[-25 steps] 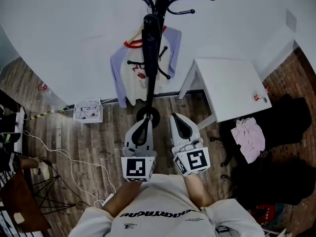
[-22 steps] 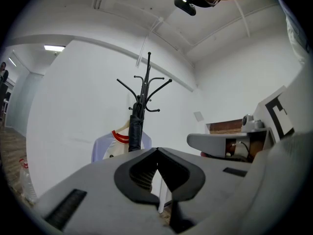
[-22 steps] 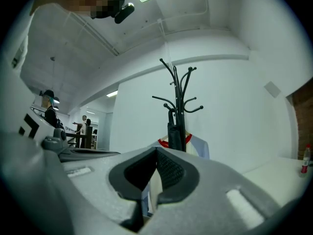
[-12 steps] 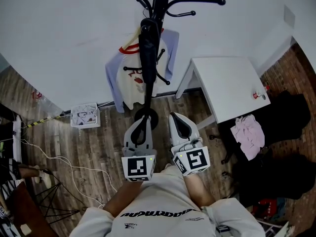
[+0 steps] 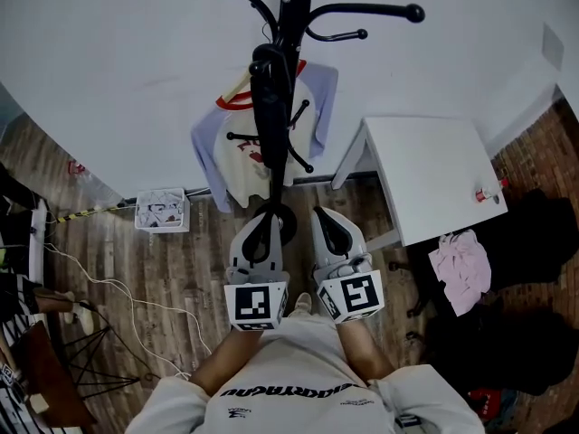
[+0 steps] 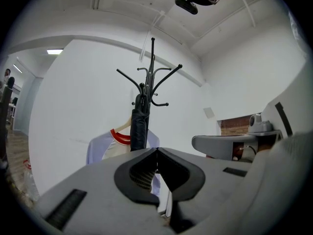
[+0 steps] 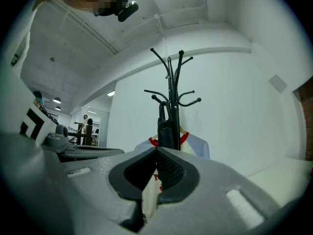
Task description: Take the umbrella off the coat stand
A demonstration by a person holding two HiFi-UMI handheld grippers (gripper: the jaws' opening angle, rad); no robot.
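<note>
A black coat stand (image 5: 288, 25) rises in front of the white wall, its round base (image 5: 282, 217) on the wood floor. A folded black umbrella (image 5: 270, 116) hangs upright along the pole from an upper hook. Behind it hangs a white shirt (image 5: 233, 156) with lavender sleeves and a red collar. My left gripper (image 5: 262, 220) and right gripper (image 5: 327, 220) sit side by side, level, both shut and empty, a short way from the stand. The umbrella (image 6: 139, 129) shows just above the left gripper (image 6: 157, 150) tips, and the umbrella (image 7: 165, 126) just above the right gripper (image 7: 156, 149) tips.
A white table (image 5: 434, 174) stands right of the stand with a small red-capped bottle (image 5: 488, 193) on it. A pink cloth (image 5: 461, 265) lies on dark furniture at the right. A white crate (image 5: 163, 211) and cables (image 5: 118, 287) are on the floor at the left.
Both grippers have moved forward towards the coat stand, still shut; the stand's base now lies right at the left gripper's tips in the head view.
</note>
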